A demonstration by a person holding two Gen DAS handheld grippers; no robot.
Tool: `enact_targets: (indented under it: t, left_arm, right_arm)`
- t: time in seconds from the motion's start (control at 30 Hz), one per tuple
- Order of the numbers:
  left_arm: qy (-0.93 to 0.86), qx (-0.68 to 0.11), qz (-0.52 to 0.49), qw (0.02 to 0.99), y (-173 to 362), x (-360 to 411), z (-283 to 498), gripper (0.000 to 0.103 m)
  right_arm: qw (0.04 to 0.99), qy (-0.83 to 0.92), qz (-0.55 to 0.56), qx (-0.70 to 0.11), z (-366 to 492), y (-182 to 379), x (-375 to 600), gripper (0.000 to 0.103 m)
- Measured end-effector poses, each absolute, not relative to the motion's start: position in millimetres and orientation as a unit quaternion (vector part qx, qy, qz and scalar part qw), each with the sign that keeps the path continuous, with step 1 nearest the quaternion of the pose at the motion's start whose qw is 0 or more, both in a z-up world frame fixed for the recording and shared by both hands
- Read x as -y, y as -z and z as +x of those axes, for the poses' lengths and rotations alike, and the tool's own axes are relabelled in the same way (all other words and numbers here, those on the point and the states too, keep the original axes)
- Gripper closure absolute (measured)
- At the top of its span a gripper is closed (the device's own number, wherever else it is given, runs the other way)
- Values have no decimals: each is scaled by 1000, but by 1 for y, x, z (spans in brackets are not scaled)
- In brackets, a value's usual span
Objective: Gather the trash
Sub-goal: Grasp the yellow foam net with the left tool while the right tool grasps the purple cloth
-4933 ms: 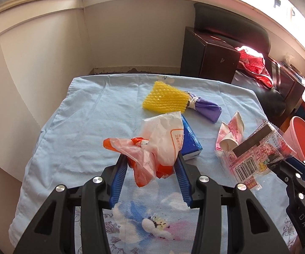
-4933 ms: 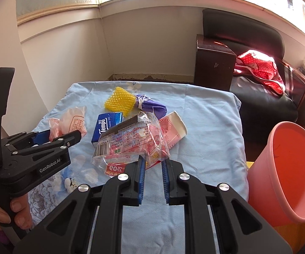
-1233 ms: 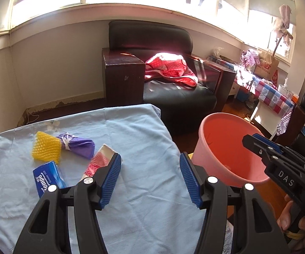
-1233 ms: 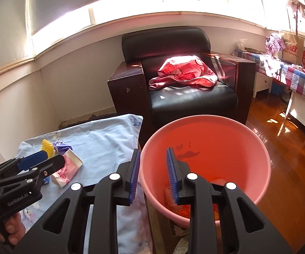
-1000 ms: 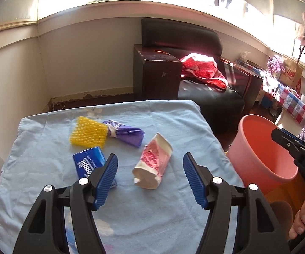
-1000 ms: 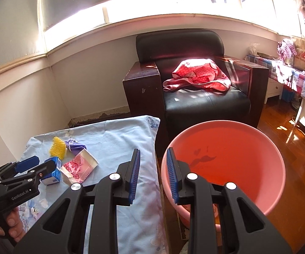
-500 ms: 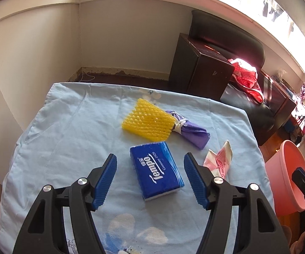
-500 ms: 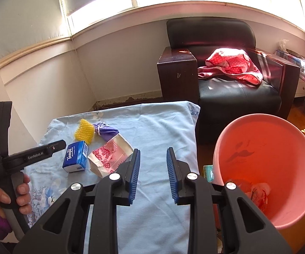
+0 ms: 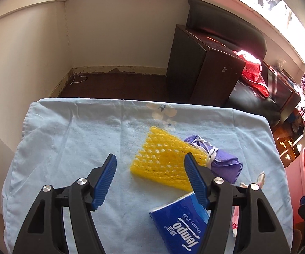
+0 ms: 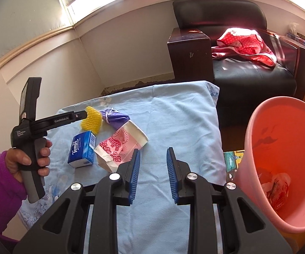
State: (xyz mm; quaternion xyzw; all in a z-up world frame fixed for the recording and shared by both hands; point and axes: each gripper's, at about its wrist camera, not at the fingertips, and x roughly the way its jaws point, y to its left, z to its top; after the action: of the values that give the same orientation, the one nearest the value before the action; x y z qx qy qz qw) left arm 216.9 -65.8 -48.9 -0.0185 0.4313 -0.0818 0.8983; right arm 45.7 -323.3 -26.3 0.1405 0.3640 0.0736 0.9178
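Note:
A yellow foam net (image 9: 165,165) lies on the blue cloth, with a tied purple mask (image 9: 222,163) at its right. My left gripper (image 9: 150,158) is open wide, and the net shows between its fingers. A blue Tempo tissue pack (image 9: 182,218) lies just under its right finger. In the right wrist view, a crushed pink paper cup (image 10: 120,146) lies beside the tissue pack (image 10: 82,150), the net (image 10: 92,122) and the mask (image 10: 116,116). My right gripper (image 10: 153,151) stands open a little, with nothing between its fingers, just right of the cup. The pink bin (image 10: 279,148) holds wrappers.
The table with the blue cloth (image 10: 184,116) ends at the right, where the bin stands on the floor. A black armchair (image 10: 237,63) with a red cloth (image 10: 245,40) is behind. A hand in a purple sleeve (image 10: 25,158) holds the left gripper at the table's left.
My left gripper swung from the bin side back over the table, to above the yellow net. The right gripper turned from over the bin toward the table. The bag and wrapper are off the table.

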Motion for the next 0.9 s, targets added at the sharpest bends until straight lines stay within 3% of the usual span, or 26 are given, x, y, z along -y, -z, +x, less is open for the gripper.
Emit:
enact_targets:
  t: [0.2,0.23,0.37,0.47,0.53,0.9]
  left_arm:
    - [114,-447,-29,887,67,64,229,40]
    - [118,-447,-27,886,69,66,228,44]
    - [121,-451,-25,884,76,67,228,75]
    - [134,-446,-29,885,74,63,226,88]
    - [138,-440,-29,887,72,60,224,90]
    - [135,-398,-94,903,38,27,203,91]
  right_arm:
    - [911,-128,131,-369,81,11,311,77]
    - [909,-137,130,-372,88,8,309,77]
    - [900,-167,111,-386,121,6,294,77]
    - [895,-179,88,-399,140,9,282,74]
    - [890,-188,79,-407,152,12,276,63]
    - [864,-205,44,-459,196,41,249,62]
